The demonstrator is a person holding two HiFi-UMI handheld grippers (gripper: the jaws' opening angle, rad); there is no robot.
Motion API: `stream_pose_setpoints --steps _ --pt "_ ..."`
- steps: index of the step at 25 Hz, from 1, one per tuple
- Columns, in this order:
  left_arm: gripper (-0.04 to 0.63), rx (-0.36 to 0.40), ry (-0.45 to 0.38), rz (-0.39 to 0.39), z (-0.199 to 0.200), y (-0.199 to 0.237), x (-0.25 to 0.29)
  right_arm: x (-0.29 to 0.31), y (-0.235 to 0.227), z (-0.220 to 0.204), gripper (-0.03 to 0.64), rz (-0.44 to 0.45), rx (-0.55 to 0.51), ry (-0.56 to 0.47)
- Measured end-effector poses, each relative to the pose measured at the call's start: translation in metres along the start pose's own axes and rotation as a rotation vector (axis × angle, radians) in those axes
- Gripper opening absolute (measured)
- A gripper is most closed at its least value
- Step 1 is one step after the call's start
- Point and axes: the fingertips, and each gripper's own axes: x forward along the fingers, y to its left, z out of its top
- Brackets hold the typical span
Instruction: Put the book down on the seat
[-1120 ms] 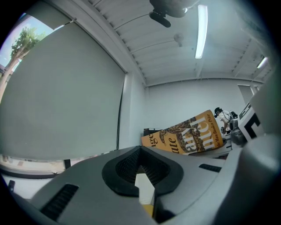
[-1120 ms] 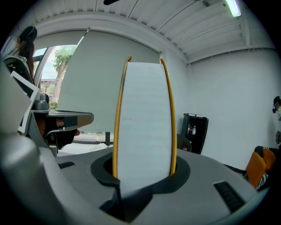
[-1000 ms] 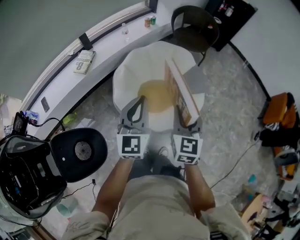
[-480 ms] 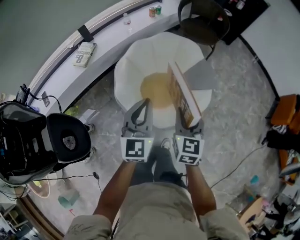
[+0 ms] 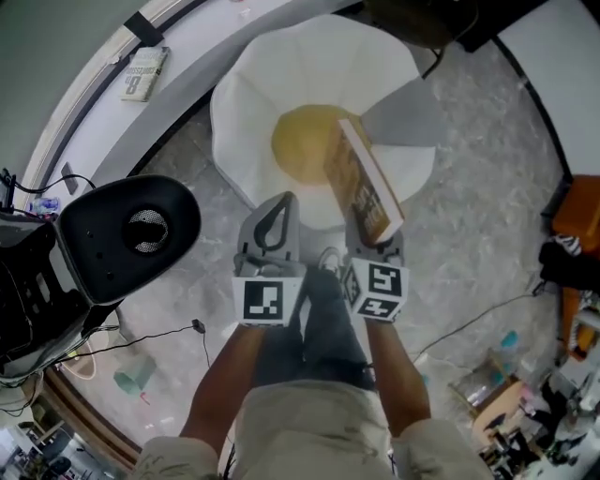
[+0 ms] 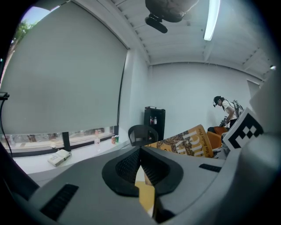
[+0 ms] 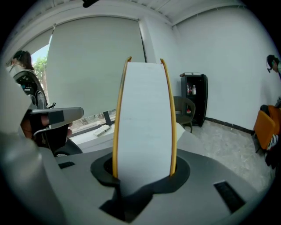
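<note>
A white petal-shaped chair (image 5: pixel 246 94) with a round yellow seat (image 5: pixel 302 142) stands right in front of me. My right gripper (image 5: pixel 374 235) is shut on an orange-covered book (image 5: pixel 362 184), gripping it by its near end. The book stands on edge and juts out over the seat's right side. In the right gripper view its white page edge (image 7: pixel 144 118) rises between the jaws, yellow covers on either side. My left gripper (image 5: pixel 284 202) is shut and holds nothing, hovering at the seat's front rim. In the left gripper view the book (image 6: pixel 189 140) shows to the right.
A black office chair (image 5: pixel 127 234) stands close at the left, with cables on the floor below it. Another book (image 5: pixel 142 73) lies on the white window ledge. A dark chair (image 5: pixel 422 13) stands behind the white one. Orange furniture (image 5: pixel 581 208) and clutter sit at the right.
Both grippers and the book have come nearer to the white chair, and the book now reaches over the yellow seat. The grip on the book is unchanged.
</note>
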Motion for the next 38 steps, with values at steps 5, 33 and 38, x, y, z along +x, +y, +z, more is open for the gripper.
stream_pose_setpoints --steps 5,33,38 --pt "0.008 0.023 0.034 -0.007 -0.051 -0.001 0.008 0.035 -0.009 -0.05 0.15 0.023 0.095 0.045" --pt "0.008 -0.083 0.225 0.006 -0.332 0.025 0.058 0.258 -0.049 -0.318 0.15 0.13 1.004 0.073" --pt "0.008 -0.06 0.207 -0.016 -0.344 0.021 0.077 0.279 -0.063 -0.347 0.15 0.111 1.169 0.071"
